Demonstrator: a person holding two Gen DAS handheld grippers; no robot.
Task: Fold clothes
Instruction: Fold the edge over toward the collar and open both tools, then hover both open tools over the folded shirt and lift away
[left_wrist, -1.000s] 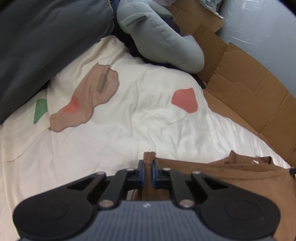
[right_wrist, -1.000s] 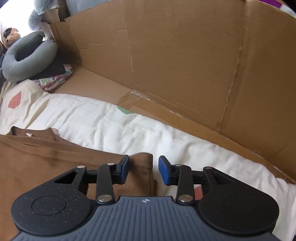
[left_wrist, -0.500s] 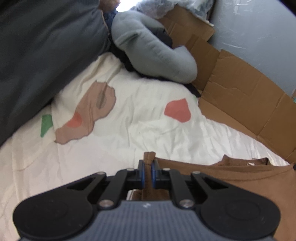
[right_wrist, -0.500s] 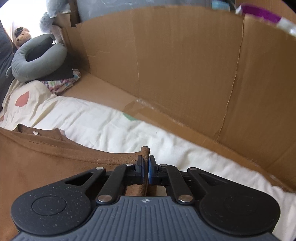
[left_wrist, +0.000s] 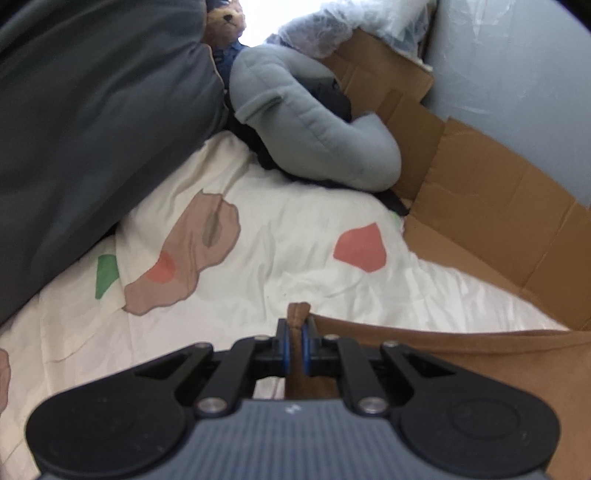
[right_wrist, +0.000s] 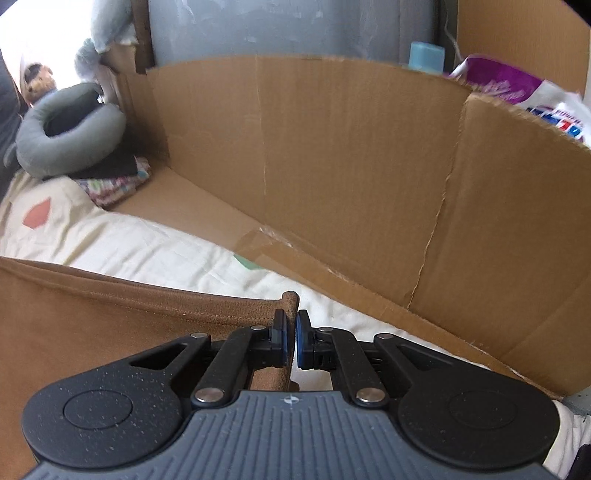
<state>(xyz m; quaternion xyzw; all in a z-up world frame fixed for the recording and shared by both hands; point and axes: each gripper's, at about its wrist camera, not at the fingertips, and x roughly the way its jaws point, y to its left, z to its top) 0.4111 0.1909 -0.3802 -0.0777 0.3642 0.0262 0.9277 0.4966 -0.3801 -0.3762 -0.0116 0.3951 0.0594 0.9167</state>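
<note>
Both grippers are angled downward and clamped tight. The left gripper (left_wrist: 294, 343) has its blue pads (left_wrist: 282, 345) squeezed on a bunched corner of the brown shirt (left_wrist: 461, 354). The right gripper (right_wrist: 290, 341) is pinching another corner of that same shirt, pads nearly touching.

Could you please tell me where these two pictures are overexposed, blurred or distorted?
Left wrist view: window light behind the teddy bear is blown out white; the left gripper body looks soft. Right wrist view: the top left corner is washed out, the purple package is smeared, and the cardboard wall bows from fisheye.
</note>
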